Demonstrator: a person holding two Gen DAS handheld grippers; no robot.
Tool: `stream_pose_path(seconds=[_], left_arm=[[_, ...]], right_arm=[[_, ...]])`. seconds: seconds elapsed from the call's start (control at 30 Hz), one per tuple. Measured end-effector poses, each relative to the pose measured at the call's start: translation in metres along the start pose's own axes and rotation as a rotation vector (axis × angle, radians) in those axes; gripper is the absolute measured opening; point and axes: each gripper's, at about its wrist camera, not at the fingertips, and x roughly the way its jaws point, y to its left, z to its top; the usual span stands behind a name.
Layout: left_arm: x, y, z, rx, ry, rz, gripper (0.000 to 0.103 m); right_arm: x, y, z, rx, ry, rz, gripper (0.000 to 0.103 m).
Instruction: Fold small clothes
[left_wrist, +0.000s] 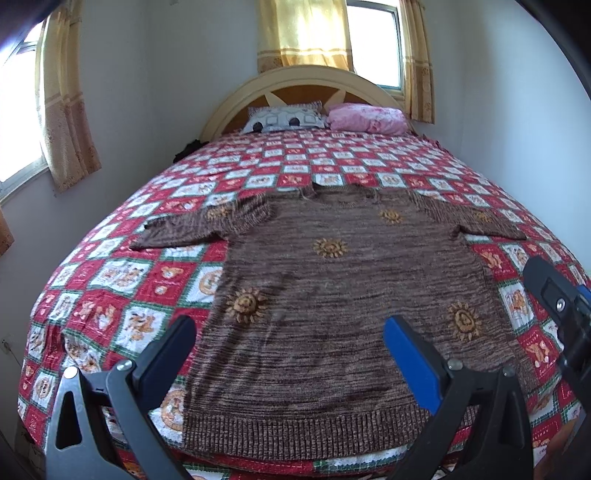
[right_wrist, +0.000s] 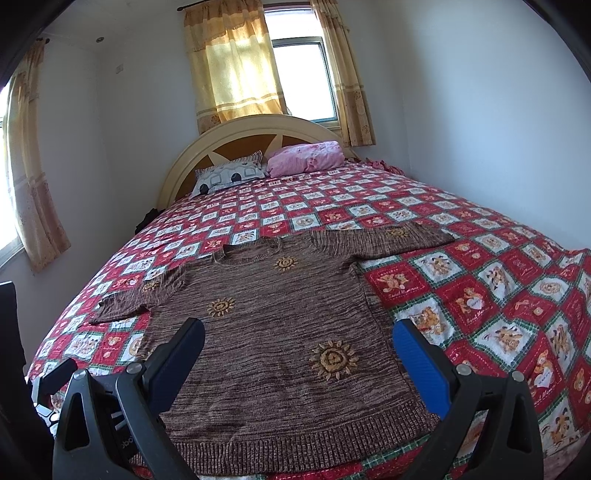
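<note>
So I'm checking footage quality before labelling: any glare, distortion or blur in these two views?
Left wrist view: window blown out, bed bulging from fisheye, dark corners; sweater sharp. Right wrist view: window overexposed, curtain backlit, walls curved; sweater evenly lit and clear.

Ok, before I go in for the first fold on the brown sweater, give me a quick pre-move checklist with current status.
1. Sweater lies flat, front up, on the bedspread: ok.
2. Both sleeves spread out to the sides: ok.
3. Left gripper open, holding nothing: ok.
4. Right gripper open, holding nothing: ok.
5. Ribbed hem straight along the near bed edge: ok.
6. Grippers touching the fabric: cannot tell.
</note>
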Motion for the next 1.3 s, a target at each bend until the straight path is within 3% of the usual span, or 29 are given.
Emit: stream_pose_path(seconds=[0.2,0.33,0.47,0.53,0.6,0.8,0.9,1.03,1.1,1.3], left_arm=[[0.041,0.004,-0.007,0.004,0.088,-0.031,0.103],[0.067,0.013,-0.001,0.002,0.091,0.005,0.103],[0.09,0.024,0.023,-0.025,0.069,-0.01,0.103],[0.097,0.026,0.035,-0.024,0.049,-0.016,0.103],[0.11,0.027,0.05,-0.016,0.044,-0.004,0.103],[0.147,0.03,0.082,-0.03,0.047,0.032,0.103],[0.162,0.029,0.092,-0.024,0.041,0.031,0.103],[0.192,0.029,0.106,-0.018,0.073,0.01,0.103],[0.206,0.03,0.11,-0.039,0.083,-0.006,0.103],[0.235,0.029,0.103,-0.068,0.111,0.028,0.103]], right_arm=[[0.036,-0.019,-0.006,0.004,0.052,-0.023,0.102],[0.066,-0.047,-0.005,0.066,0.11,-0.01,0.102],[0.093,-0.084,0.01,0.158,0.123,-0.018,0.101],[0.105,-0.098,0.025,0.178,0.116,-0.022,0.091],[0.118,-0.105,0.045,0.141,0.099,-0.033,0.068],[0.159,-0.096,0.086,0.026,0.095,-0.039,0.061],[0.18,-0.105,0.099,0.033,0.09,-0.072,0.061],[0.224,-0.164,0.113,0.161,0.149,-0.159,0.061],[0.239,-0.192,0.115,0.195,0.166,-0.214,0.051],[0.285,-0.285,0.115,0.355,0.256,-0.341,0.048]])
